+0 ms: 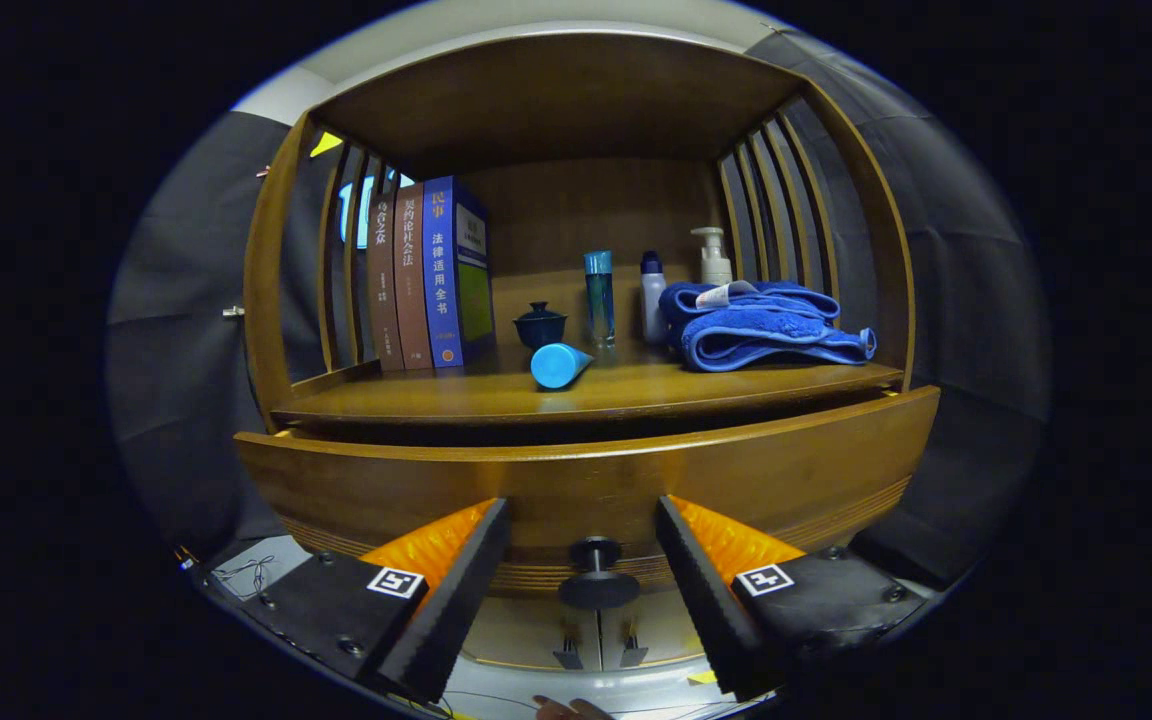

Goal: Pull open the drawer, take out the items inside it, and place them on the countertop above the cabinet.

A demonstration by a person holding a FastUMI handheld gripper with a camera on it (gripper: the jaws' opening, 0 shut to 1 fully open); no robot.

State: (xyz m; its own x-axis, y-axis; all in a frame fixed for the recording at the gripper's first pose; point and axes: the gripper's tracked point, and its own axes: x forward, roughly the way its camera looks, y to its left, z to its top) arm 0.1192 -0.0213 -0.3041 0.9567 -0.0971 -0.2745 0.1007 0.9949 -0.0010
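A wooden cabinet has a drawer [586, 480] pulled partly out, its front panel facing me and a dark gap showing behind it. The drawer's dark round knob [598, 575] sits between my fingers, which stand wide apart and touch nothing. My gripper [584, 525] is open just in front of the drawer front. The drawer's inside is hidden from this angle. Above it is the countertop [636, 392] with a light blue tube [558, 364] lying near its front edge.
On the countertop stand three books [428, 275] at the left, a dark lidded cup [540, 325], a blue bottle [599, 298], a white bottle [653, 297], a pump bottle [714, 256] and a folded blue towel [761, 325]. Slatted sides flank the shelf.
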